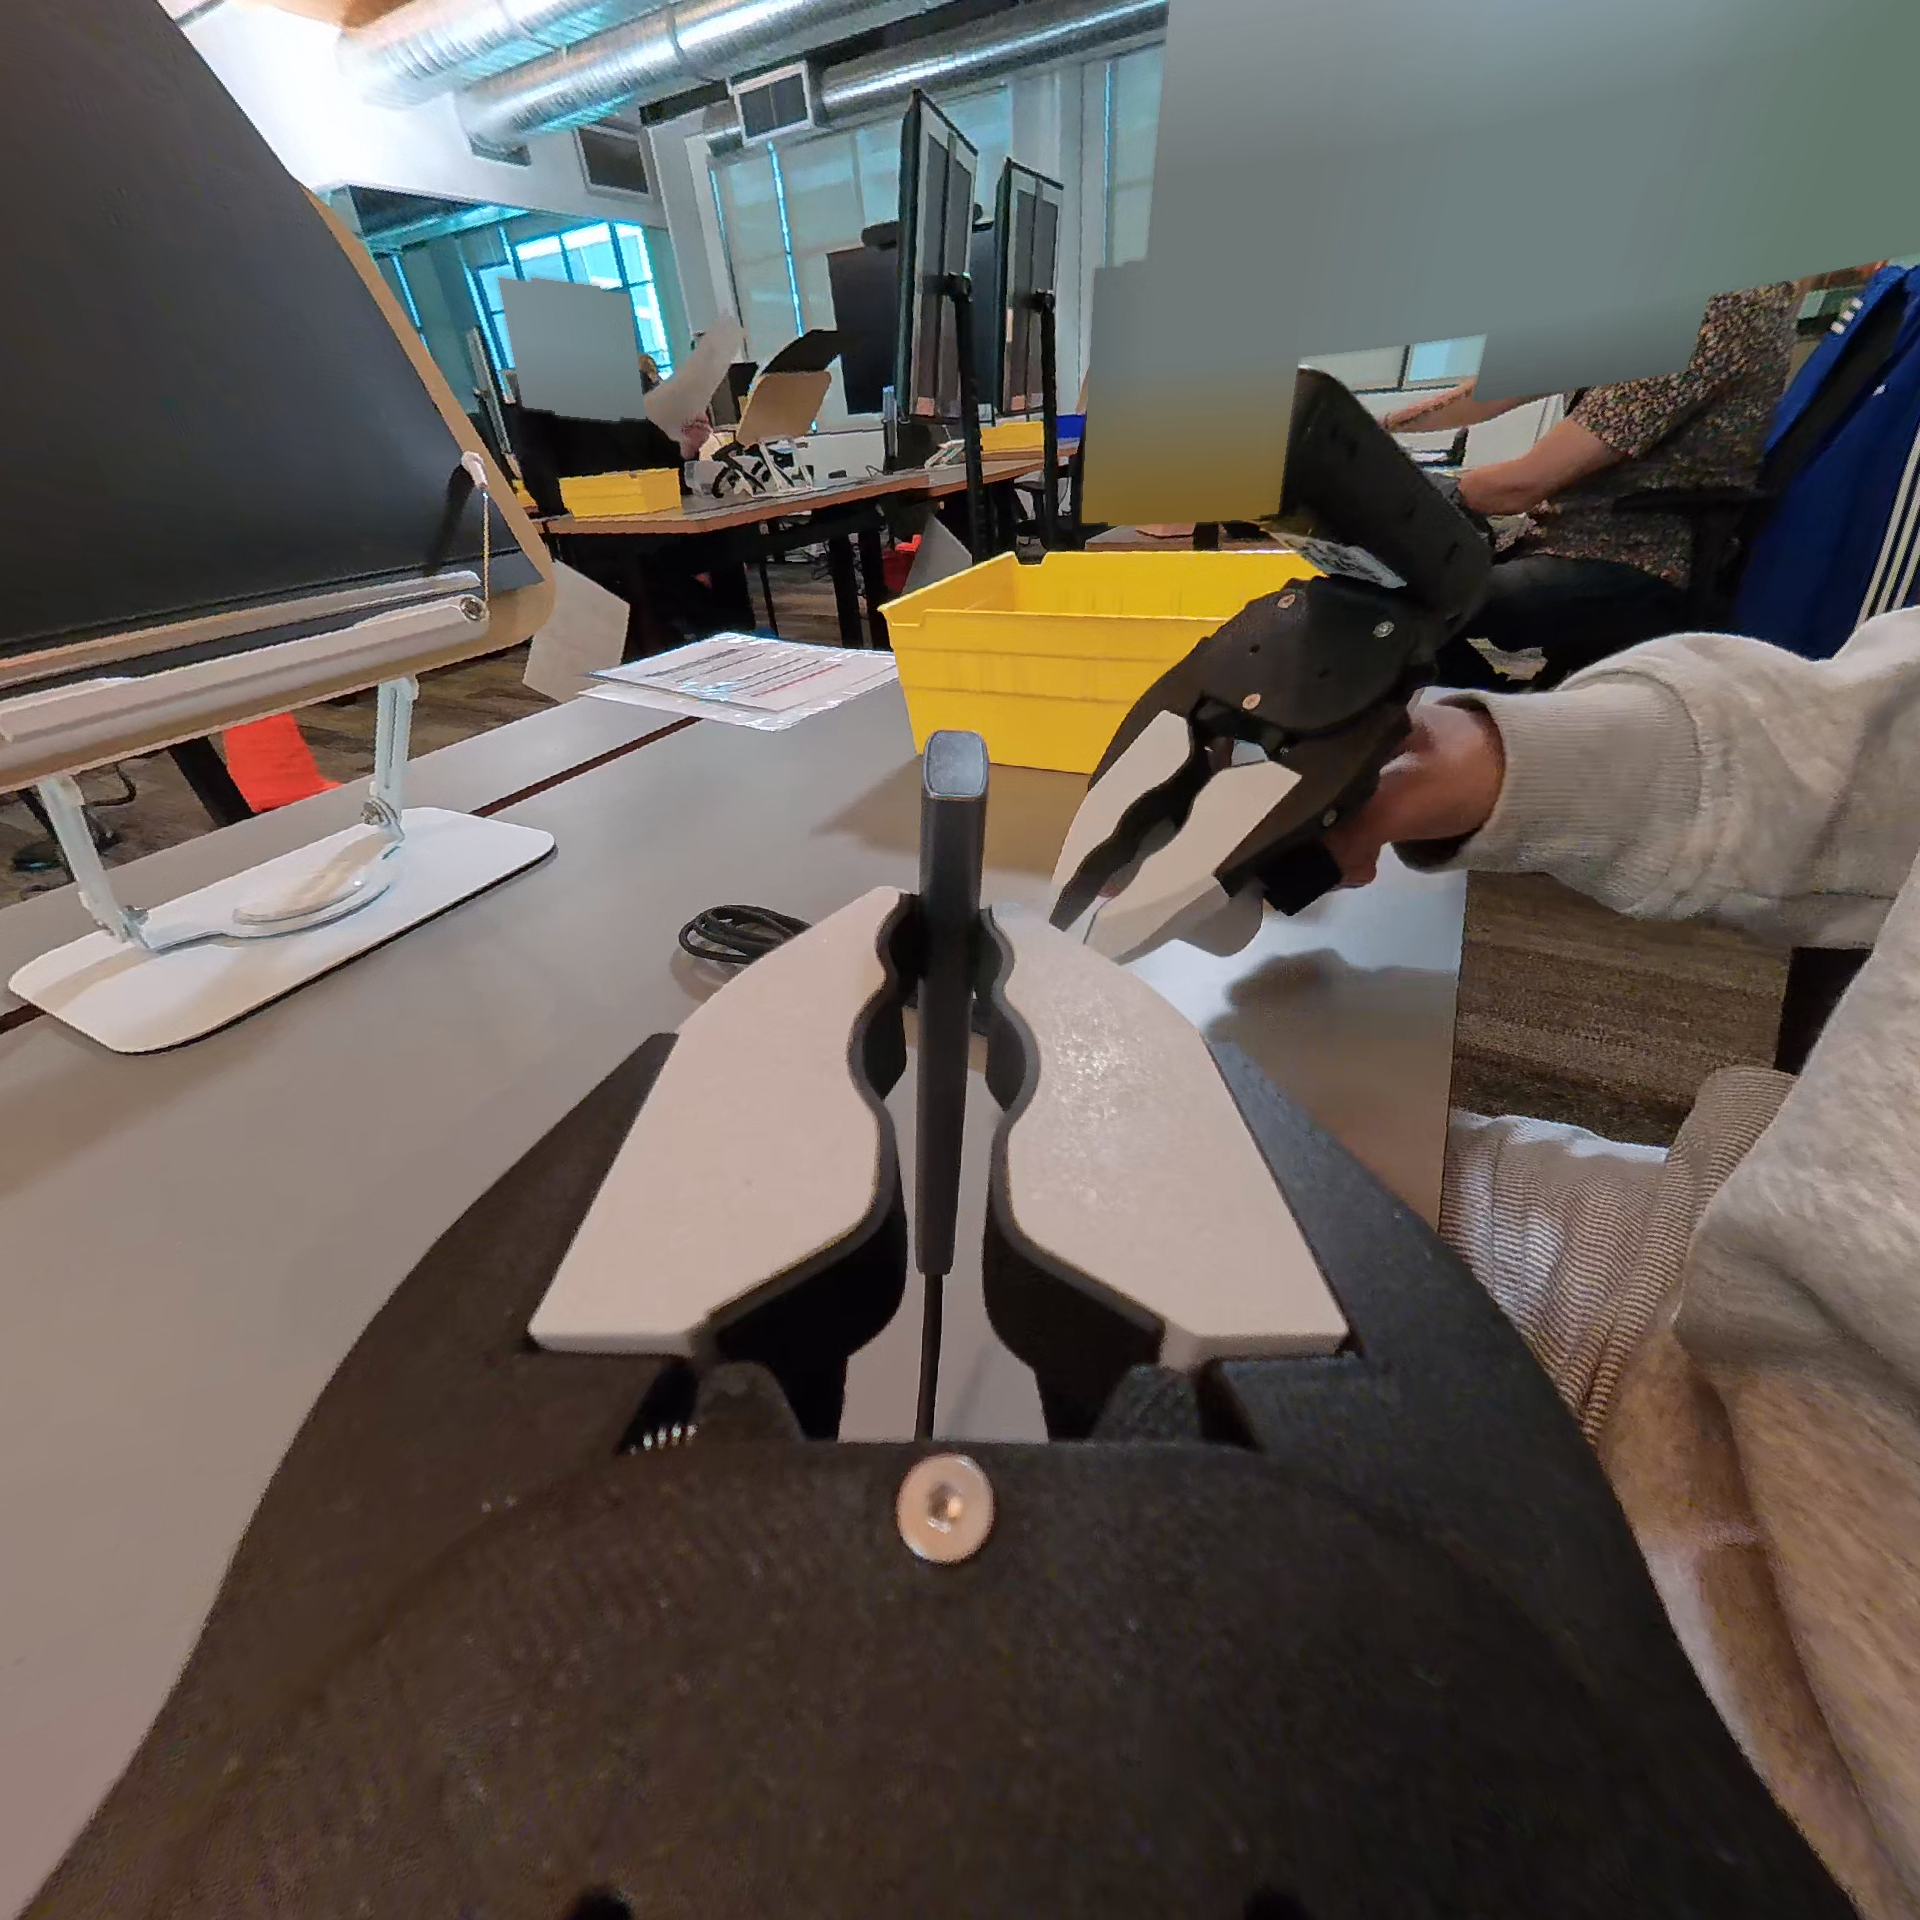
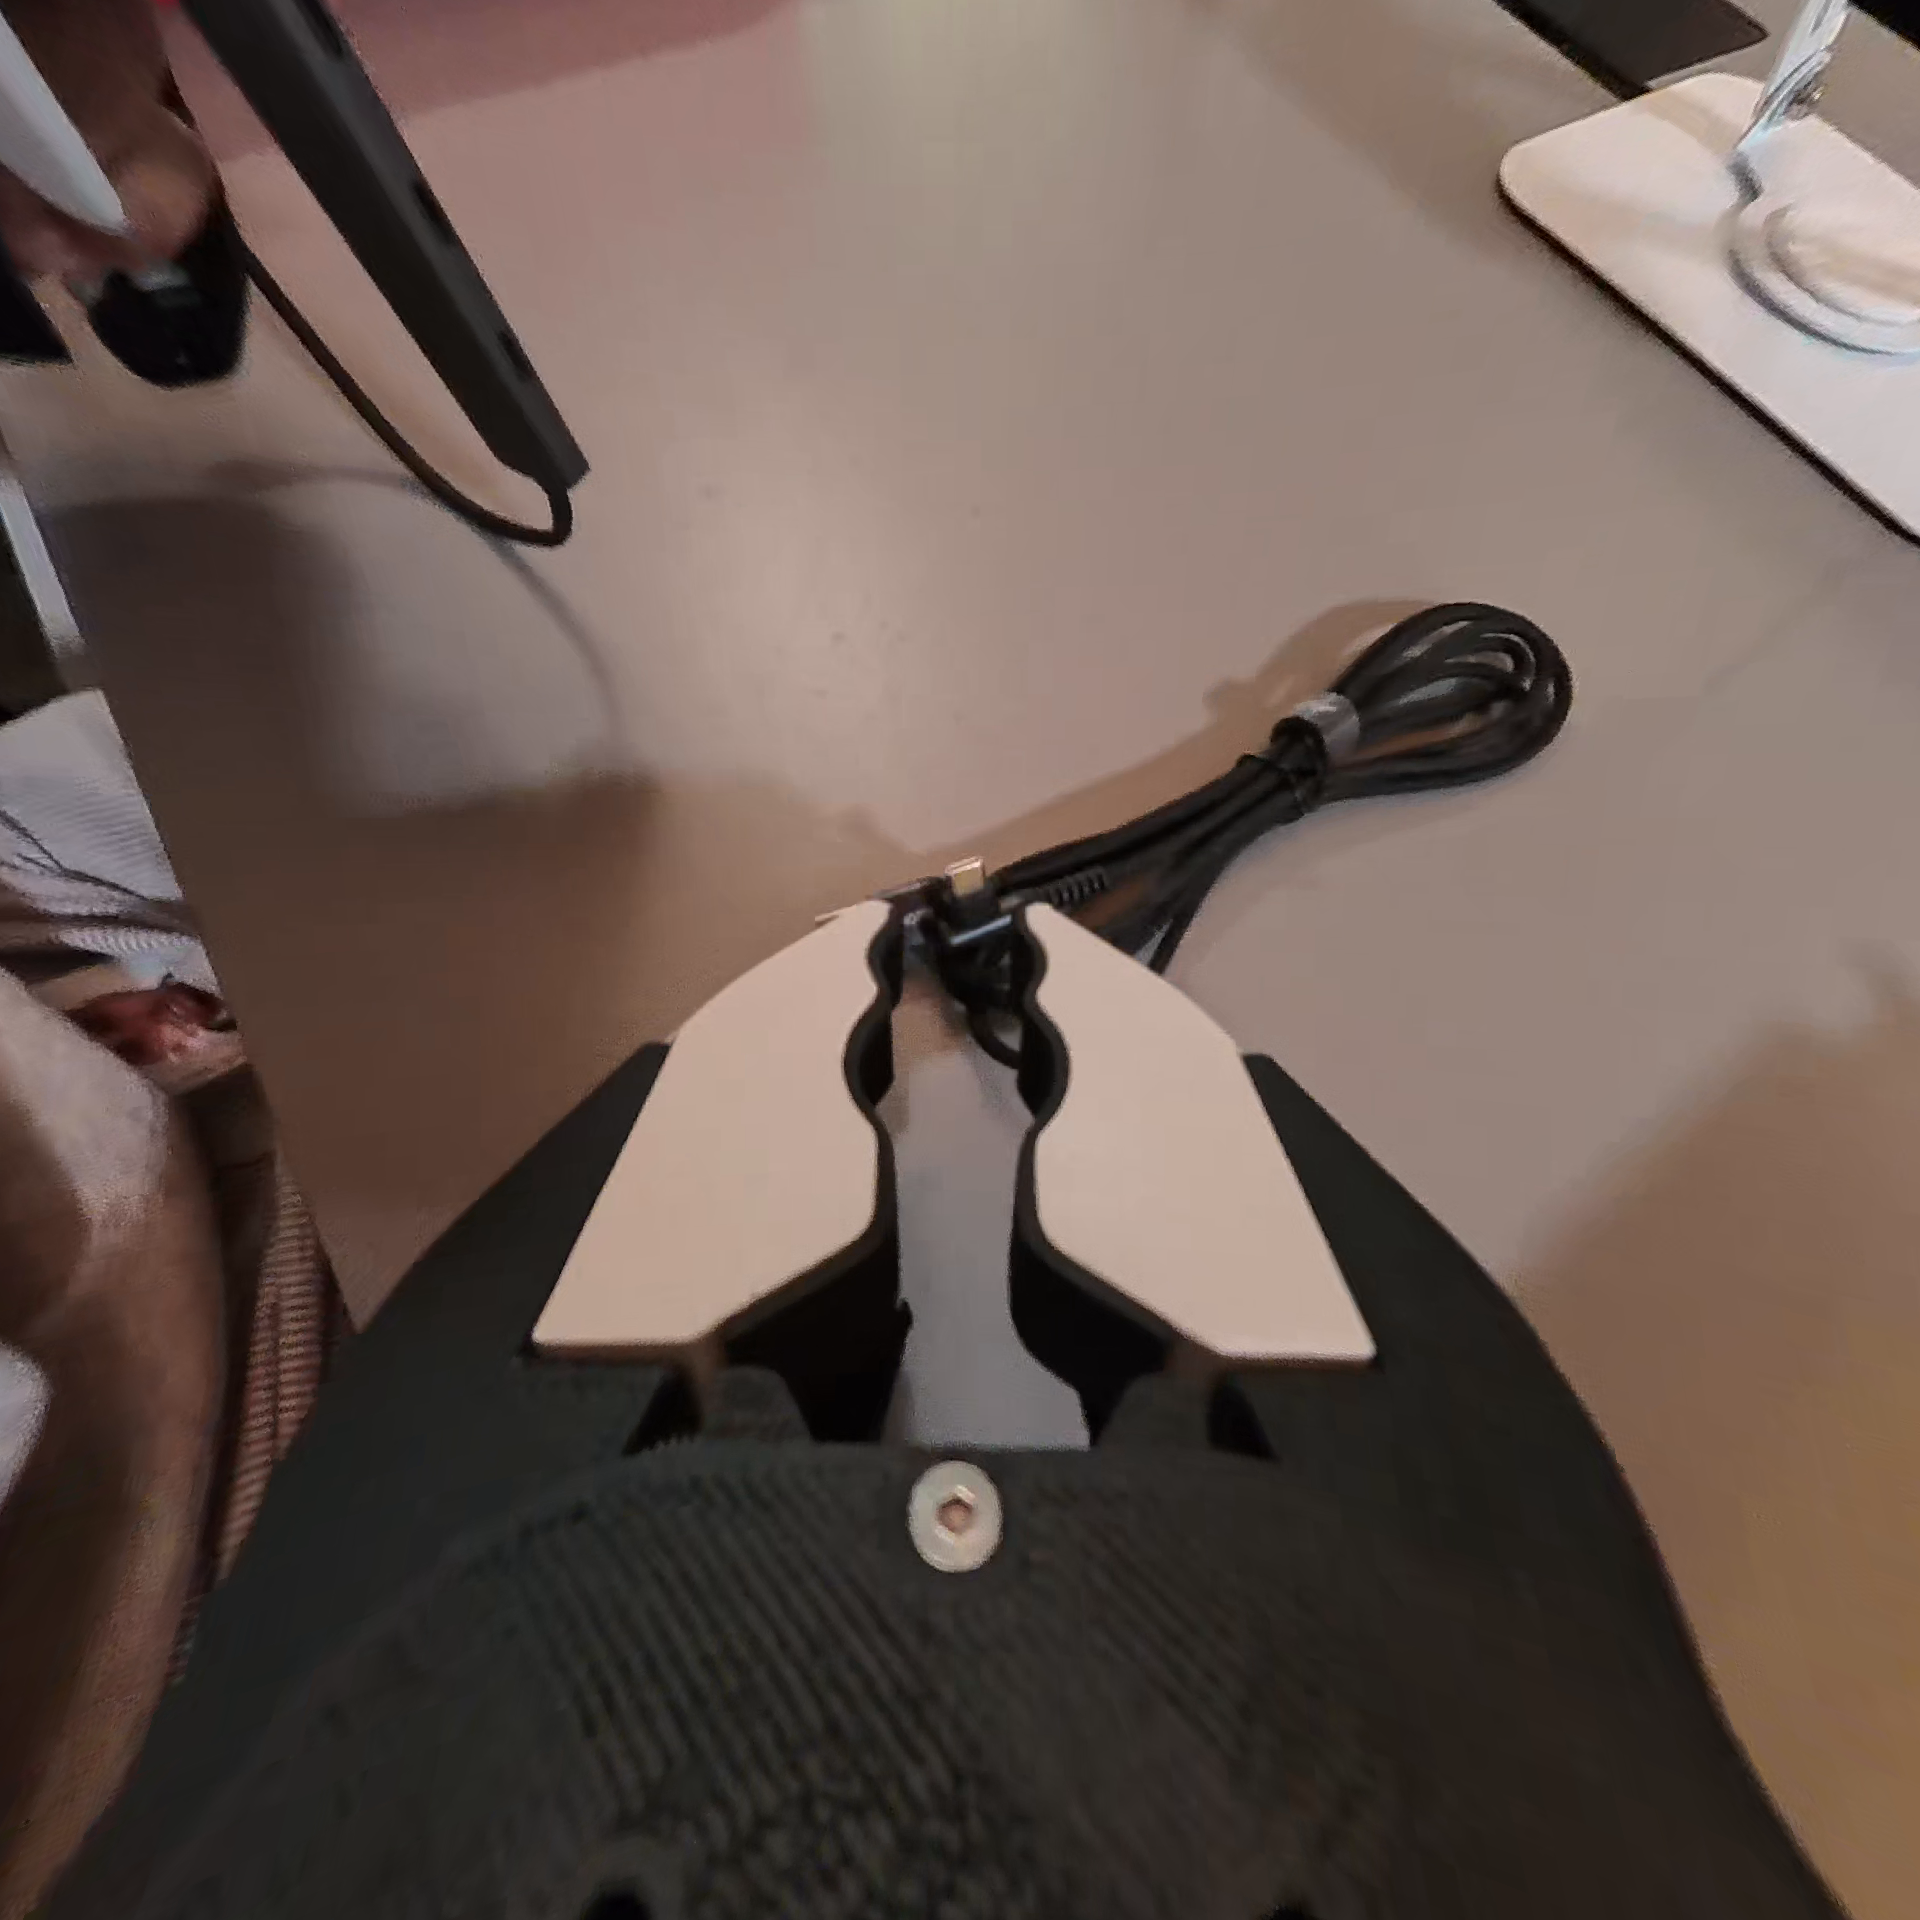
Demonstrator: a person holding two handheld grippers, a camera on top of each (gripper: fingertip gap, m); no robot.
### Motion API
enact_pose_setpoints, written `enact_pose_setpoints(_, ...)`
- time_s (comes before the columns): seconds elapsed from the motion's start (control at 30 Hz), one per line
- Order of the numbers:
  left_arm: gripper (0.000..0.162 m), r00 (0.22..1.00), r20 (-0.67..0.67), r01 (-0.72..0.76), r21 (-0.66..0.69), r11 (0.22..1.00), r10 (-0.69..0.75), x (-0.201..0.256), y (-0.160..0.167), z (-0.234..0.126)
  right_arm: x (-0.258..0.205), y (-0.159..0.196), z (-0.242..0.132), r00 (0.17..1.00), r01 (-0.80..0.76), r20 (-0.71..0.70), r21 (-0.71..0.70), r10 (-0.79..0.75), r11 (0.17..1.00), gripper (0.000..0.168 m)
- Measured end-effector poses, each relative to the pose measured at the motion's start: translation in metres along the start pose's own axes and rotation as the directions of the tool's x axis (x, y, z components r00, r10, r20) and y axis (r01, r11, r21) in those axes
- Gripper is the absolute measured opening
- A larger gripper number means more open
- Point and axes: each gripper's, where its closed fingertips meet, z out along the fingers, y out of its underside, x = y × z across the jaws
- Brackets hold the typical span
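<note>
Grey counter (image 1: 312,1195) runs under my left tool (image 1: 948,940), whose pale fingers are clamped on a slim dark bar (image 1: 951,997), a hub-like device standing upright between them with a thin cord dropping from its lower end. Just behind the fingertips lies a coiled black cable (image 1: 740,928). To the right, my right tool (image 1: 1081,920) points down at the counter, gripped by my hand (image 1: 1423,790) in a grey sleeve. Behind it sits a yellow bin (image 1: 1039,665); to the left stands a white stand (image 1: 301,914) carrying a dark tablet (image 1: 187,343).

In the right wrist view, my right tool (image 2: 961,914) is closed on the metal-tipped plug (image 2: 961,894) of the bundled black cable (image 2: 1423,707), which rests on the counter (image 2: 935,364). The dark bar (image 2: 416,239) hangs at upper left, its cord looping below. The stand's white base (image 2: 1662,260) sits at upper right.
</note>
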Motion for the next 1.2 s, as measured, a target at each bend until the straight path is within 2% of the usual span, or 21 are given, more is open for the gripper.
enact_pose_setpoints(0.1, 0.010, 1.000, -0.008, 0.005, -0.005, 1.000, -0.005, 0.001, 0.002, 0.001, -0.003, 0.007, 0.006, 0.998, 0.063, -0.004, -0.036, -0.063, 0.997, 0.025)
enact_pose_setpoints(0.17, 0.009, 1.000, -0.012, 0.009, -0.006, 1.000, -0.009, 0.002, 0.002, 0.002, 0.000, 0.008, 0.013, 0.986, 0.155, -0.053, -0.074, -0.159, 0.985, 0.029)
enact_pose_setpoints(0.23, 0.010, 1.000, -0.014, 0.014, -0.006, 1.000, -0.014, 0.002, 0.003, 0.002, 0.007, 0.012, 0.020, 0.958, 0.261, -0.091, -0.128, -0.274, 0.957, 0.040)
enact_pose_setpoints(0.33, 0.010, 1.000, -0.017, 0.023, -0.006, 1.000, -0.023, 0.001, 0.003, 0.003, 0.010, 0.015, 0.027, 0.930, 0.357, -0.047, -0.136, -0.365, 0.924, 0.057)
enact_pose_setpoints(0.47, 0.009, 0.999, -0.018, 0.028, -0.010, 1.000, -0.028, 0.002, 0.005, 0.003, 0.013, 0.010, 0.028, 0.943, 0.328, 0.073, -0.071, -0.323, 0.942, 0.061)
enact_pose_setpoints(0.57, 0.009, 0.999, -0.016, 0.029, -0.015, 0.999, -0.029, 0.001, 0.006, 0.004, 0.010, 0.016, 0.035, 0.963, 0.233, 0.166, -0.105, -0.214, 0.967, 0.048)
enact_pose_setpoints(0.7, 0.009, 1.000, -0.015, 0.025, -0.019, 1.000, -0.025, 0.001, 0.007, 0.005, -0.001, 0.018, 0.033, 0.989, 0.130, 0.092, -0.195, -0.114, 0.972, 0.040)
enact_pose_setpoints(0.73, 0.009, 1.000, -0.015, 0.026, -0.019, 0.999, -0.026, 0.001, 0.007, 0.005, -0.012, 0.017, 0.032, 0.993, 0.104, 0.084, -0.214, -0.088, 0.971, 0.043)
enact_pose_setpoints(0.8, 0.010, 0.999, -0.015, 0.031, -0.018, 0.999, -0.031, 0.000, 0.008, 0.004, -0.050, 0.012, 0.028, 0.984, 0.110, 0.162, -0.227, -0.074, 0.968, 0.060)
enact_pose_setpoints(0.87, 0.009, 0.999, -0.017, 0.041, -0.016, 0.999, -0.042, -0.001, 0.008, 0.004, -0.079, 0.005, 0.024, 0.958, 0.206, 0.239, -0.196, -0.157, 0.959, 0.063)
enact_pose_setpoints(0.9, 0.009, 0.999, -0.018, 0.046, -0.014, 0.999, -0.047, -0.002, 0.008, 0.004, -0.082, 0.002, 0.023, 0.948, 0.259, 0.235, -0.175, -0.215, 0.950, 0.063)
enact_pose_setpoints(0.97, 0.009, 0.998, -0.019, 0.057, -0.008, 0.998, -0.057, -0.003, 0.007, 0.003, -0.076, -0.004, 0.023, 0.928, 0.344, 0.200, -0.135, -0.315, 0.929, 0.061)
enact_pose_setpoints(1.03, 0.009, 0.998, -0.017, 0.067, -0.001, 0.998, -0.067, -0.005, 0.006, 0.002, -0.069, -0.007, 0.022, 0.915, 0.375, 0.202, -0.102, -0.349, 0.922, 0.051)
enact_pose_setpoints(1.2, 0.009, 0.996, -0.016, 0.093, 0.007, 0.996, -0.093, -0.008, 0.006, 0.001, -0.069, -0.032, 0.013, 0.865, 0.365, 0.345, 0.061, -0.363, 0.929, 0.012)
